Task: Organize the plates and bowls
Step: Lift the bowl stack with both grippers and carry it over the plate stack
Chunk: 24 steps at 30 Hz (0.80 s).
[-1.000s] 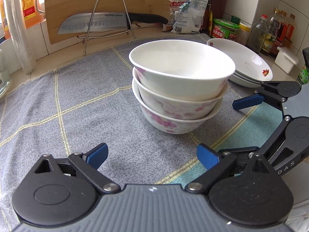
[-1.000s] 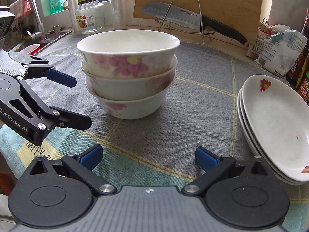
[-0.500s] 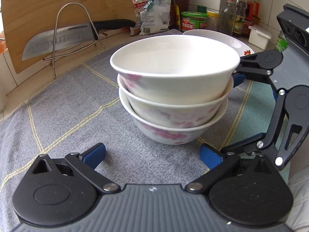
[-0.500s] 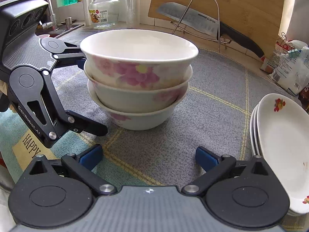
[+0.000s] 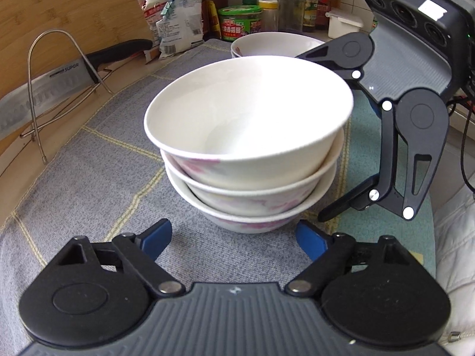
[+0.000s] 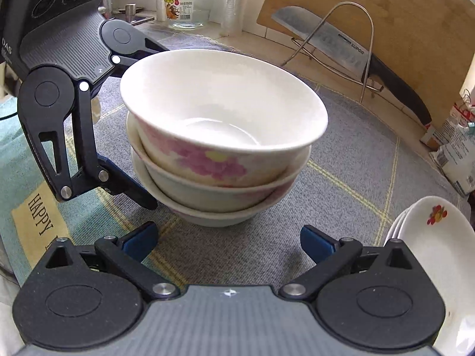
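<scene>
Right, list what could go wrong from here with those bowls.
1. The top bowl sits tilted in the stack of three bowls; a bump from either side could slide it off.
2. The left gripper, jaws just closing with nothing between them, may nudge the stack toward the stacked plates.

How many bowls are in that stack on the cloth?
3, nested upright on the grey cloth: top bowl, middle bowl under it, bottom bowl on the cloth. Nothing suggests more hidden inside.
</scene>
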{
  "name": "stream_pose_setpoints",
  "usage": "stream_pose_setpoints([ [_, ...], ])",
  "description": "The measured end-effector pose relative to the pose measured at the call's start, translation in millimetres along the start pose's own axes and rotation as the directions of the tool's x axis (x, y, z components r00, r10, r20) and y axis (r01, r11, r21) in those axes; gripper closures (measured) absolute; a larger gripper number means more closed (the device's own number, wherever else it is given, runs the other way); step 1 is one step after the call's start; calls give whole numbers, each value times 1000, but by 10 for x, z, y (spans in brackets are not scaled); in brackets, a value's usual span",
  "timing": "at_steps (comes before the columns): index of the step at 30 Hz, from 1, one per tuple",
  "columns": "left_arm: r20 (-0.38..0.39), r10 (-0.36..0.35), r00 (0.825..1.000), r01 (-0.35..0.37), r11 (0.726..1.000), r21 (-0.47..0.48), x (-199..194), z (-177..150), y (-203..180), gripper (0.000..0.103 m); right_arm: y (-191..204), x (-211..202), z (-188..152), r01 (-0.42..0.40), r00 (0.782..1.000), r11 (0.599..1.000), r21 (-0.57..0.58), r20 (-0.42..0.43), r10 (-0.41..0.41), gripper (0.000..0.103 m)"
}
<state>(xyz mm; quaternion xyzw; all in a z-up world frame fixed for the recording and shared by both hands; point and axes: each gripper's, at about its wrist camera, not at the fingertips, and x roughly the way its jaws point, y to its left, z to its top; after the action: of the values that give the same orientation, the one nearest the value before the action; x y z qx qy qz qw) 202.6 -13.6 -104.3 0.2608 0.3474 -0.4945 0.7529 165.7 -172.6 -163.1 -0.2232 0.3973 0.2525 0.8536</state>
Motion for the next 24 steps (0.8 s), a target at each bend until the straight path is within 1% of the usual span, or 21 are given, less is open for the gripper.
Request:
stream_pose_setpoints([
  [4, -10, -18, 1000, 18, 998, 53, 3, 47, 15, 14, -40, -36, 54, -28, 999, 998, -48, 19, 29, 0],
  [6, -25, -23, 999, 25, 997, 76, 23, 64, 29, 17, -61, -54, 87, -48, 998, 997, -61, 28, 50, 2],
  [7, -29, -25, 999, 27, 996, 84, 25, 71, 31, 20, -65, -56, 102, -51, 998, 996, -71, 29, 54, 5],
  [11, -48, -48, 998, 53, 993, 108, 52, 105, 65, 21, -54, -53, 143, -62, 998, 993, -97, 20, 64, 14],
  [17, -62, -90, 994, 98, 985, 146, 71, 144, 74, 29, -72, -43, 171, -81, 997, 992, -100, 5, 82, 18],
  [21, -71, -107, 992, 117, 980, 160, 74, 172, 91, 30, -63, -37, 180, -91, 996, 991, -99, -5, 91, 20],
  [24, -76, -118, 990, 129, 978, 165, 75, 194, 102, 31, -76, -32, 203, -96, 995, 991, -96, -7, 96, 24],
])
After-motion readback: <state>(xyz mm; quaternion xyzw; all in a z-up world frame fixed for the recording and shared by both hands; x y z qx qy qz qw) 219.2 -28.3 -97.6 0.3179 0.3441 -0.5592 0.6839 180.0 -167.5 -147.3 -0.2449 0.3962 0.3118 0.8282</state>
